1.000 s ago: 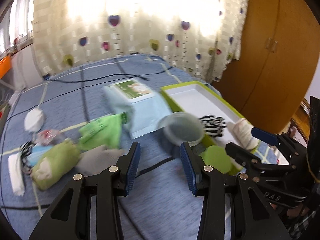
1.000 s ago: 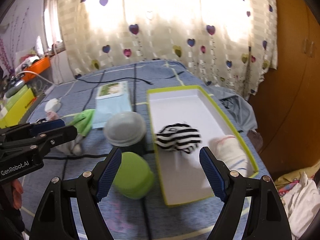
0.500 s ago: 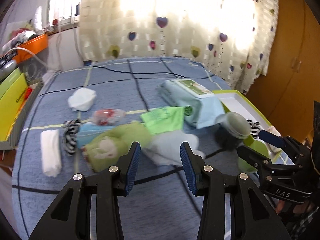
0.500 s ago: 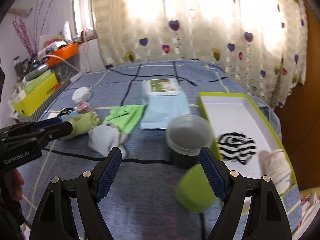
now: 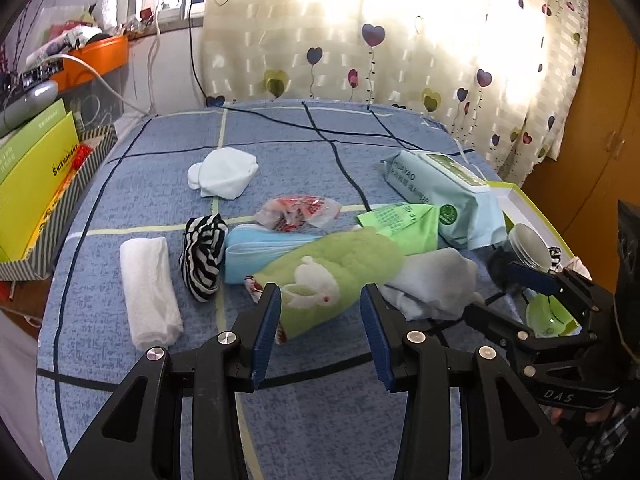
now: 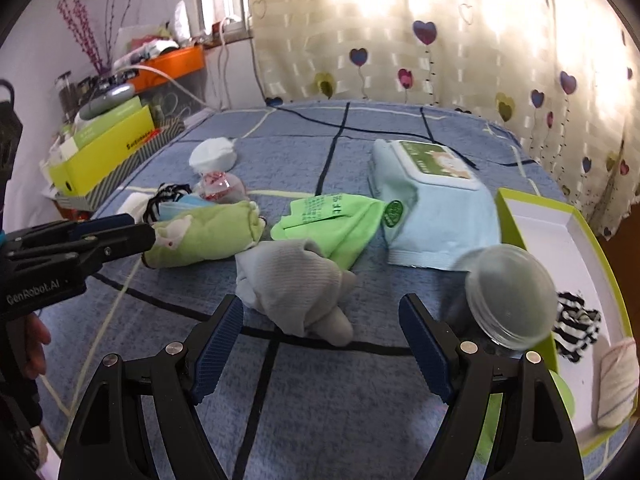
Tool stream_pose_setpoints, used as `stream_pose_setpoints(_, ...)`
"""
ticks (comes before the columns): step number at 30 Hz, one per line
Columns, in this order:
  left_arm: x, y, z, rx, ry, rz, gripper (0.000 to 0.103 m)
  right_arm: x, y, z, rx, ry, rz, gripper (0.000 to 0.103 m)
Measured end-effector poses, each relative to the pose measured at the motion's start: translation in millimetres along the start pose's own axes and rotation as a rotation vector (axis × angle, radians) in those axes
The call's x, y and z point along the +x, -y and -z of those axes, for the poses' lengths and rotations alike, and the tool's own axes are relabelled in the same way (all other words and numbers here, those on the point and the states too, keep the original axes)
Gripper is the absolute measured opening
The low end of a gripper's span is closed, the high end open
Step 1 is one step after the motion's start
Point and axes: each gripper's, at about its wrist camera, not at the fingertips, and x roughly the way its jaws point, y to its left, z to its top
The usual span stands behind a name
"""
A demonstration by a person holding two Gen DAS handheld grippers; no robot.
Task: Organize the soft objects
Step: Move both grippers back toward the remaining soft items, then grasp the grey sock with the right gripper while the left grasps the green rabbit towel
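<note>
- Left gripper (image 5: 320, 312): jaws apart, nothing between the pads; it hangs over the near end of the green rabbit towel (image 5: 336, 276), not touching it.
- Right gripper (image 6: 322, 334): jaws spread wide and empty, hovering above the grey sock (image 6: 296, 288), which lies in the gap without contact.
- The grey sock lies against the towel's right end and under the edge of a green packet (image 6: 332, 216).
- Left of the towel: a blue pouch (image 5: 260, 250), a striped sock (image 5: 202, 254) and a rolled white towel (image 5: 148, 292), side by side on the blue bedspread (image 5: 320, 420).
- Farther back: a red-and-clear wrapper (image 5: 296, 210) and a white sock (image 5: 224, 172).
- Right of the packet: a wipes pack (image 6: 432, 200), with a lidded jar (image 6: 508, 296) just in front of it.
- Beside the jar: a green-rimmed tray (image 6: 560, 236) holding another striped sock (image 6: 576, 330) and a pale roll (image 6: 618, 380).
</note>
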Motion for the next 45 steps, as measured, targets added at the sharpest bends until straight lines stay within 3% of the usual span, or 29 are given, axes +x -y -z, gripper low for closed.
stream_pose_setpoints(14, 31.0, -8.9, -1.7, 0.0, -0.075, 0.048, 0.043, 42.5, -9.4, -4.8, -0.026, -0.079, -0.056, 0.084)
stream_pose_setpoints(20, 29.5, -1.4, 0.3, 0.029, -0.084, 0.07, 0.043, 52.3, -8.4, -2.7, -0.024, -0.115, -0.042, 0.083)
stream_pose_setpoints(22, 29.2, -0.6, -1.0, 0.041, -0.083, 0.069, 0.043, 50.7, -7.0, -2.1, -0.016, -0.11, -0.061, 0.067)
stream_pose_setpoints(31, 32.5, 6.9, -6.4, 0.142, -0.08, 0.018, 0.043, 41.2, -6.0, -2.1, -0.021, -0.079, -0.049, 0.027)
stream_pose_setpoints(35, 33.6, 11.2, -11.5, 0.183, -0.074, 0.02, 0.045, 35.4, -2.7, 0.1, -0.012, -0.079, -0.047, 0.025)
stream_pose_setpoints(38, 37.9, 14.9, -15.4, 0.217, -0.082, 0.028, 0.062, 29.2, -0.2, 3.0, -0.007, -0.076, -0.044, 0.023)
stream_pose_setpoints(45, 53.4, 24.2, -15.0, 0.303, -0.132, 0.026, 0.062, 16.6, 8.3, 11.6, 0.024, -0.076, -0.034, 0.023)
